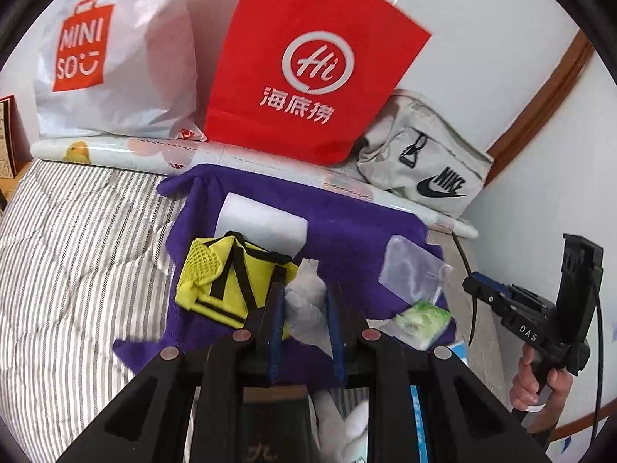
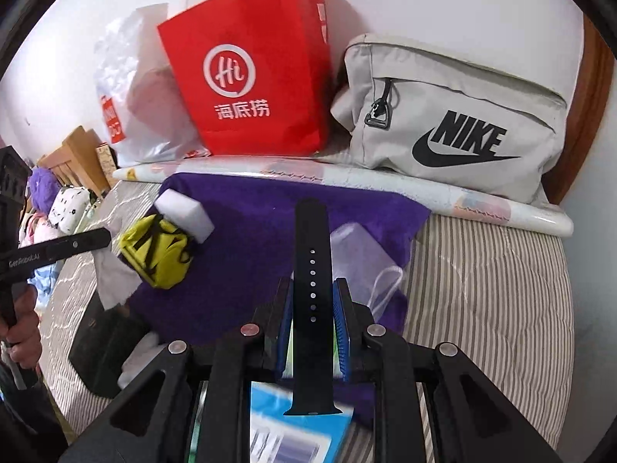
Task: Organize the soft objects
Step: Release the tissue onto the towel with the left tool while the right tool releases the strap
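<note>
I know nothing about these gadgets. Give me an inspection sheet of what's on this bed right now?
Surface: striped bedding, purple towel spread on it.
Job's things: on the towel, yellow pouch, white foam block, clear pouch, green tissue pack.
Clutter: red bag, white plastic bag, Nike bag, all at the wall.
Grippers: left gripper shut on a white cloth; right gripper shut on a black strap.
Cables: black cable near the right gripper.
Surroundings: white wall.
</note>
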Action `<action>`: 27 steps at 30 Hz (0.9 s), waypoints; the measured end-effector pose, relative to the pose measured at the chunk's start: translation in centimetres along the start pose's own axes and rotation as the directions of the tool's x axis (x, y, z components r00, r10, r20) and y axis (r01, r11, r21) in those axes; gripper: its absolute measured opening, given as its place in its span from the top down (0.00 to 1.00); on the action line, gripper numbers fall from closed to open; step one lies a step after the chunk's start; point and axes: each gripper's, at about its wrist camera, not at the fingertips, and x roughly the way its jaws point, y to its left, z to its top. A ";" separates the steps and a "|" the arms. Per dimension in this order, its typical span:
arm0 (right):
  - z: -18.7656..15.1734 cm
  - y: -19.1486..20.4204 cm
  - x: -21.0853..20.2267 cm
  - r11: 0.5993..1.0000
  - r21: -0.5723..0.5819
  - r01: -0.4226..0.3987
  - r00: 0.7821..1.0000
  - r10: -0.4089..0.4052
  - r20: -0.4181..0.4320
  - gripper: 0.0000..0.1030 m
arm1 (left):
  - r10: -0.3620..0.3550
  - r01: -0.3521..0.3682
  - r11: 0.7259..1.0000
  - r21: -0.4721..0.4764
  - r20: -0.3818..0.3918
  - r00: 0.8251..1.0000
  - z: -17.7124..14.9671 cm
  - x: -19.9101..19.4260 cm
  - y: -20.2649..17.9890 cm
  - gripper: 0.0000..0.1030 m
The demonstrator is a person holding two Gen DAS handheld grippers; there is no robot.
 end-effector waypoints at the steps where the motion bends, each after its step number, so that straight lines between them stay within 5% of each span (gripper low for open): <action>1: 0.4 -0.1 0.7 1.000 0.001 0.002 1.000 -0.002 -0.007 0.80 | -0.005 0.005 1.000 0.001 -0.011 1.000 0.2 0.5 0.0 0.80; 20: 1.7 -1.5 8.0 1.000 -0.008 0.009 0.987 -0.010 -0.163 0.80 | 0.040 -0.034 0.998 0.050 -0.123 0.992 1.9 6.2 -0.1 0.78; 22: 1.6 -1.4 8.5 1.000 -0.005 0.010 0.983 -0.011 -0.182 0.74 | 0.041 -0.035 0.999 0.041 -0.155 0.987 2.0 6.6 0.2 0.71; 24: 1.6 -1.4 8.4 1.000 -0.004 0.011 0.983 -0.012 -0.182 0.55 | 0.035 -0.031 0.999 0.028 -0.179 0.983 2.0 6.9 0.5 0.60; 27: 1.5 -1.2 7.6 1.000 -0.002 0.001 0.988 -0.002 -0.153 0.51 | 0.048 -0.044 0.999 0.030 -0.159 0.986 1.8 6.4 0.7 0.54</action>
